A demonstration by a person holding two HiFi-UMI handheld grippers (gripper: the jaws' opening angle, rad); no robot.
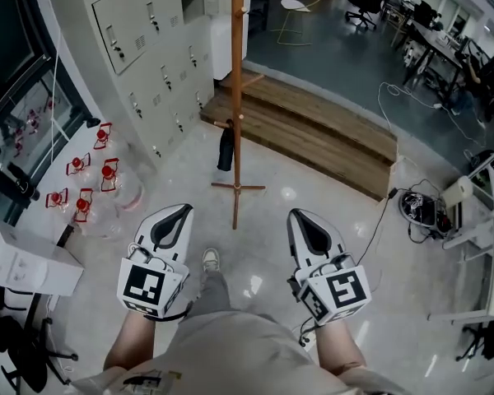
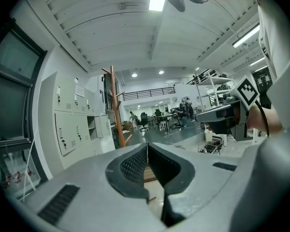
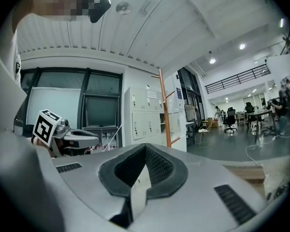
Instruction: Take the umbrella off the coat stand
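A tall wooden coat stand (image 1: 236,97) rises from a cross-shaped foot on the shiny floor ahead of me. A folded black umbrella (image 1: 226,148) hangs from a low peg on its left side. My left gripper (image 1: 179,210) and right gripper (image 1: 300,214) are held side by side below the stand's foot, well short of the umbrella. Both are shut with nothing between the fingers. In the left gripper view the stand (image 2: 117,110) shows beyond the shut left gripper (image 2: 147,145). In the right gripper view the stand (image 3: 164,110) appears past the shut right gripper (image 3: 145,145).
Grey lockers (image 1: 148,48) line the left wall. A wooden step platform (image 1: 313,126) runs behind the stand. Several red-capped water bottles (image 1: 86,179) sit at the left, white boxes (image 1: 25,262) nearer. Cables and devices (image 1: 420,208) lie at the right. My shoe (image 1: 211,260) is between the grippers.
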